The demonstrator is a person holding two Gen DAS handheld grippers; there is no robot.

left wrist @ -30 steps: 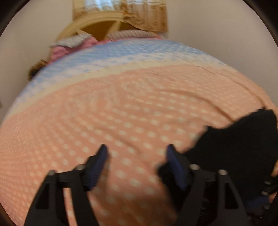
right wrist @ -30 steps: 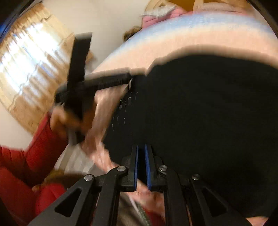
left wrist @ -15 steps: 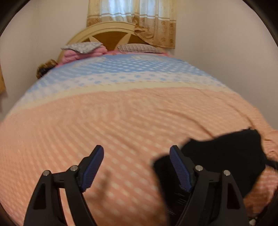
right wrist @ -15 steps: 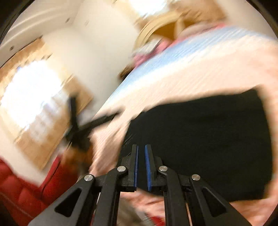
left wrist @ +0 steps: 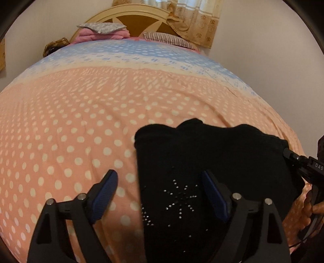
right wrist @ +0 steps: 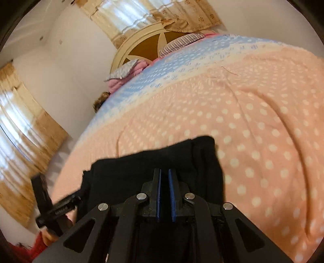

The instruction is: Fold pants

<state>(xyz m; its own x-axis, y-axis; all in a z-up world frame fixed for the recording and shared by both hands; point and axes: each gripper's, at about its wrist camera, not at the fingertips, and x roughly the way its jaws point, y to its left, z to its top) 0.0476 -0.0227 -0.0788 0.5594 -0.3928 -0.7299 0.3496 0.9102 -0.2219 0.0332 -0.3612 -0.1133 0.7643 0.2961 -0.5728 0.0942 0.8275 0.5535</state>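
Black pants (left wrist: 212, 153) with a sparkly stud star lie bunched on a pink polka-dot bedspread (left wrist: 81, 125) near the bed's front right. My left gripper (left wrist: 160, 182) is open just above the pants' left edge, one finger over the bedspread, one over the cloth. My right gripper (right wrist: 164, 178) is shut on the pants (right wrist: 141, 168), its jaws nearly closed with black cloth around them. The right gripper also shows at the right edge of the left wrist view (left wrist: 303, 163). The left gripper shows at the lower left of the right wrist view (right wrist: 54, 208).
A round wooden headboard (left wrist: 129, 18) and pillows (left wrist: 103, 30) stand at the far end of the bed. Curtained windows (right wrist: 22, 129) are on the walls. White walls flank the bed.
My left gripper has swung right and down over the pants, still open. The right gripper has stayed shut on the cloth while its view turned toward the bed.
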